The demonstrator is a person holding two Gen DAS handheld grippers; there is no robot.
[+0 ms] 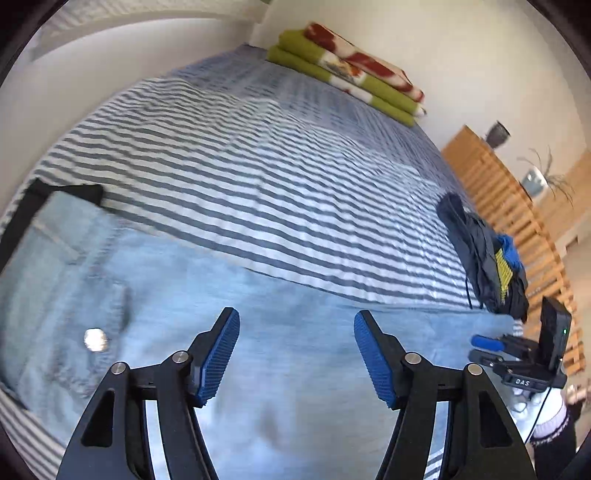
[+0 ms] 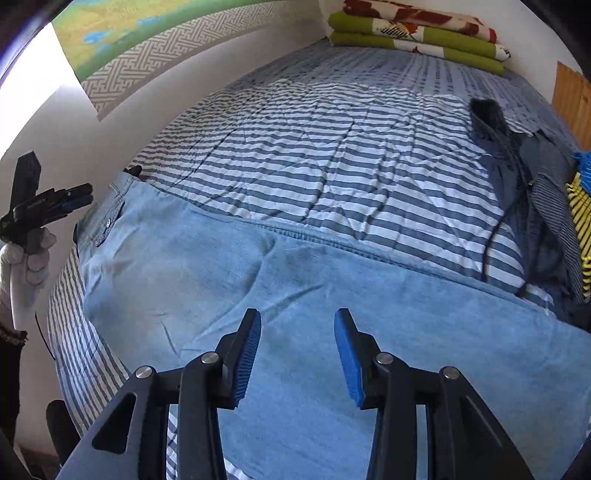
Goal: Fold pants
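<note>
On the blue-and-white striped bed (image 2: 332,155), light-blue denim pants (image 2: 295,288) lie folded lengthwise; crosswise folds remain. Left hand-held gripper (image 1: 295,354) and right hand-held gripper (image 2: 297,354) both open, empty.

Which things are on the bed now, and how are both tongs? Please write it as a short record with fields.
surface: bed with striped blue and white cover
pants: light blue jeans laid flat across the near side of the bed
other clothes: dark pile at the right edge
far end: folded green and red blanket against the wall
left tongs: open, above the jeans, holding nothing
right tongs: open, above the jeans, holding nothing
</note>
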